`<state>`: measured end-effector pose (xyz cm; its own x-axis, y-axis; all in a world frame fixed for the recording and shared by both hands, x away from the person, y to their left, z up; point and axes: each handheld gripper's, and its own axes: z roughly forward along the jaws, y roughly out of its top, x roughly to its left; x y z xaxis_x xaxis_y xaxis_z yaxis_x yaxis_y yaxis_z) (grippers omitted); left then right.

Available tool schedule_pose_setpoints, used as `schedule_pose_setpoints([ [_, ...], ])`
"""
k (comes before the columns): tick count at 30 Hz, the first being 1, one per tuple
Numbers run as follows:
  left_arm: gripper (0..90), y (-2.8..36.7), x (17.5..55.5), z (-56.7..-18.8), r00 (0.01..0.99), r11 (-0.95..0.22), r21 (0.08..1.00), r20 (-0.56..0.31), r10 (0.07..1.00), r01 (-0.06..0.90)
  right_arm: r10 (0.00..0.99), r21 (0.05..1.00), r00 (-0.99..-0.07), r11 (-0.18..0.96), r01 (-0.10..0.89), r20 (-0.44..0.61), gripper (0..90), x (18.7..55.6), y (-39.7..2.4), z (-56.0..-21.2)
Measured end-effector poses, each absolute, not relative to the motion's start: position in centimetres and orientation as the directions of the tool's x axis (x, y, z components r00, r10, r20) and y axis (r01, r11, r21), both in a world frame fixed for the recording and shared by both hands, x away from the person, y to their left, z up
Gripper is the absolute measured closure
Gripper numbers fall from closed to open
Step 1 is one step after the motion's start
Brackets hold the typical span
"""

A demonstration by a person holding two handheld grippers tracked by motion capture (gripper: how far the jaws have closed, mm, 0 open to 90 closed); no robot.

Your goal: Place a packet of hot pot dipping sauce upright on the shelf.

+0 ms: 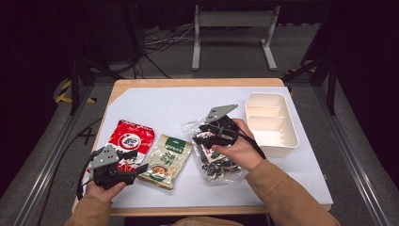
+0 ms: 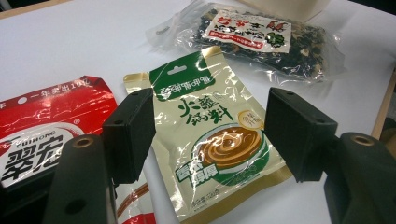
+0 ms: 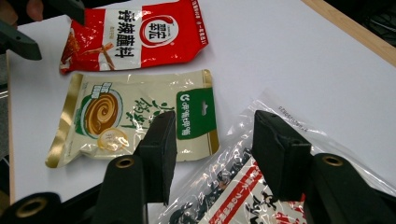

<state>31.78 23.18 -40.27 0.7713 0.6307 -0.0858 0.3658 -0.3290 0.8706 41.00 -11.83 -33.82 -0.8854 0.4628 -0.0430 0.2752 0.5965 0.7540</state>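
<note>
The right claw [image 1: 201,134] hovers over the clear crinkly plastic bag of dark dried bits with a red-and-white label [image 1: 214,162], its jaws spread apart and pressing on nothing, the bag's transparent top edge lying just below them in the right gripper view. That bag lies on the white counter [image 1: 155,106], just beside the empty cream plastic divided tray [image 1: 272,123], on the tray's side toward the other packets. The left claw [image 1: 141,167] is also released, empty, resting over the glossy beige-and-green sauce pouch [image 1: 166,160], which lies well apart from the tray, with the red foil seasoning packet [image 1: 131,137] beyond it. My worry: the clear film looks slick and loose, so a pinch on the empty edge could slip or tear, and the weighty contents could slump and drag the bag out before it clears the tray's wall.
</note>
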Motion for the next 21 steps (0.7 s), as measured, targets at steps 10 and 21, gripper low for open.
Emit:
schedule_pose_setpoints([
  [10,34.3,23.1,31.9,-40.5,0.757,-0.334,0.862,-0.084,0.648,0.382,0.478,0.724,-0.878,0.593,0.352,0.036,50.4,43.0,-10.6,-35.0],
  [21,34.3,23.1,32.1,-40.6,0.751,-0.338,0.856,-0.084,0.655,0.391,0.491,0.634,-0.865,0.638,0.437,0.103,47.6,45.0,-8.9,-37.8],
])
